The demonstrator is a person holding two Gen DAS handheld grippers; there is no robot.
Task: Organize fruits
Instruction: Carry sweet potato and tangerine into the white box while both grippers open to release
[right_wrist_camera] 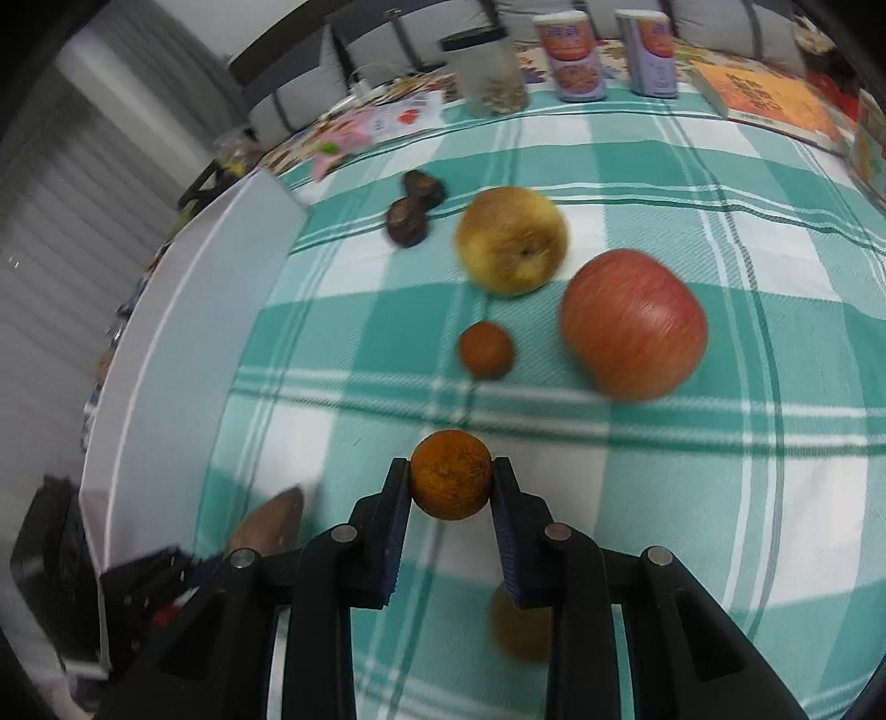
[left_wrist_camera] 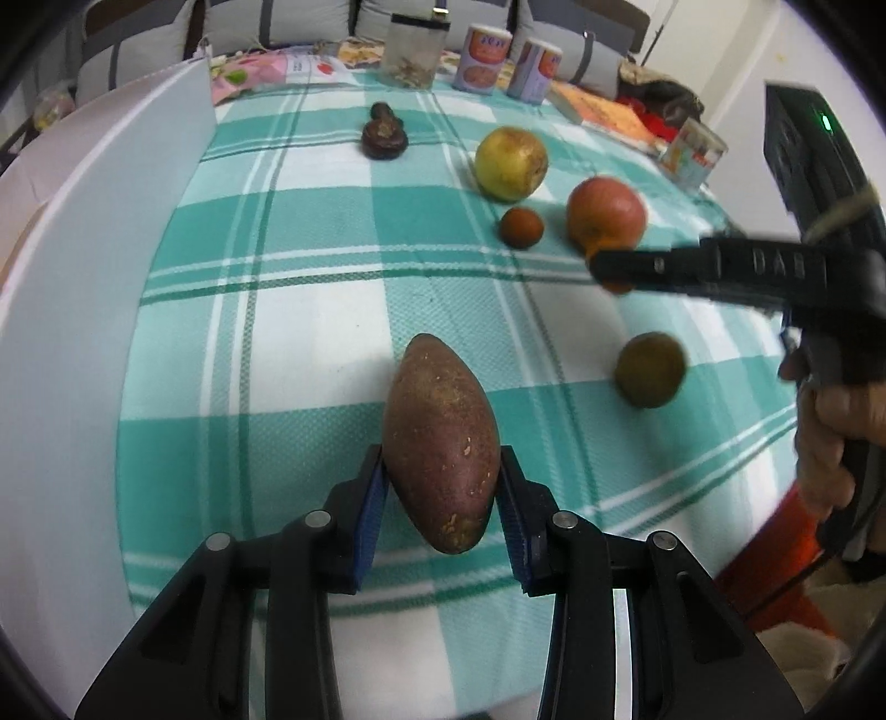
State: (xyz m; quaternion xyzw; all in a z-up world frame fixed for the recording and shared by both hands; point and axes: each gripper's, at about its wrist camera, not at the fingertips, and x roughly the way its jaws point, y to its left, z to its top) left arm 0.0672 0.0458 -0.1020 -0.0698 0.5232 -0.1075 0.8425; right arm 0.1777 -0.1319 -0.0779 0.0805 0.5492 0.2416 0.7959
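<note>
My left gripper [left_wrist_camera: 442, 487] is shut on a long reddish-brown sweet potato [left_wrist_camera: 442, 443], its blue pads pressing both sides. My right gripper [right_wrist_camera: 451, 482] is shut on a small orange fruit [right_wrist_camera: 451, 475], held above the checked cloth. In the left wrist view the right gripper [left_wrist_camera: 609, 271] reaches in from the right, a person's hand [left_wrist_camera: 830, 443] on its handle. On the cloth lie a yellow apple [right_wrist_camera: 512, 239], a red apple [right_wrist_camera: 634, 324], a small brown fruit [right_wrist_camera: 485, 350], a greenish-brown fruit [left_wrist_camera: 650, 370] and two dark mushroom-like pieces [right_wrist_camera: 412, 213].
A white board [left_wrist_camera: 99, 232] stands upright along the left edge of the green-and-white checked cloth [left_wrist_camera: 310, 232]. At the back stand a clear jar [left_wrist_camera: 412, 52], two cans [left_wrist_camera: 482, 58], a book [right_wrist_camera: 764, 99] and a printed cup [left_wrist_camera: 692, 152].
</note>
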